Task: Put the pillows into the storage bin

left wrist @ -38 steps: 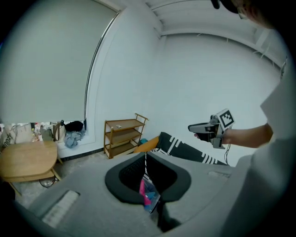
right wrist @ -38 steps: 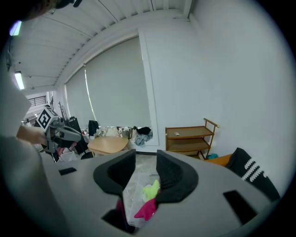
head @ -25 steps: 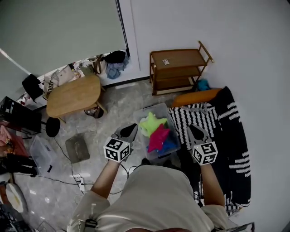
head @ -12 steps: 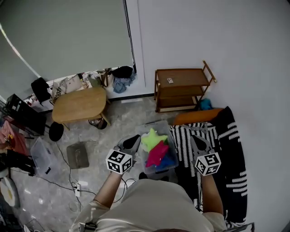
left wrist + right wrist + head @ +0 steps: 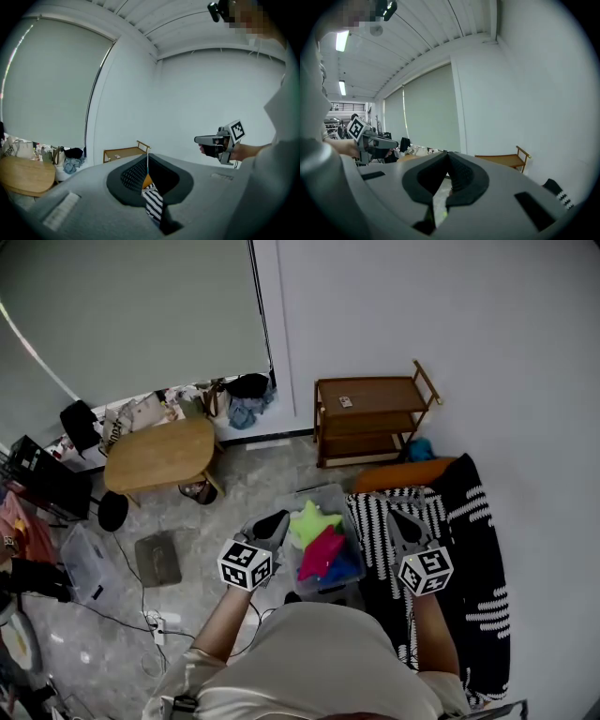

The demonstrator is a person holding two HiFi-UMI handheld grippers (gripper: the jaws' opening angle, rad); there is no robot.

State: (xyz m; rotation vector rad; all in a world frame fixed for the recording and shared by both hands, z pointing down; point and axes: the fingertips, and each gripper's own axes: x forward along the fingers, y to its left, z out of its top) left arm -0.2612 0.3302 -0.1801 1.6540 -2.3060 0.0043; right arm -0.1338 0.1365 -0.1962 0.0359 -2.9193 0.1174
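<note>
A clear storage bin (image 5: 354,538) stands on the floor in front of me in the head view. In it lie a yellow-green star pillow (image 5: 312,520), a magenta pillow (image 5: 322,552) and a blue pillow (image 5: 346,567). My left gripper (image 5: 278,518) hovers at the bin's left side, its jaws shut with nothing between them, as the left gripper view (image 5: 147,158) shows. My right gripper (image 5: 396,515) hangs to the bin's right, over the striped sofa cover (image 5: 433,514). It is shut and empty in the right gripper view (image 5: 447,153). Neither gripper touches a pillow.
An orange cushion (image 5: 401,474) lies at the sofa's far end. A wooden shelf unit (image 5: 370,410) stands against the wall and an oval wooden table (image 5: 157,454) at the left. A grey pad (image 5: 157,559), a clear box (image 5: 82,563) and cables (image 5: 155,622) lie on the floor.
Both grippers have lifted slightly at the two sides of the bin. The head view has tilted up to show more of the wall. The pillows have not moved.
</note>
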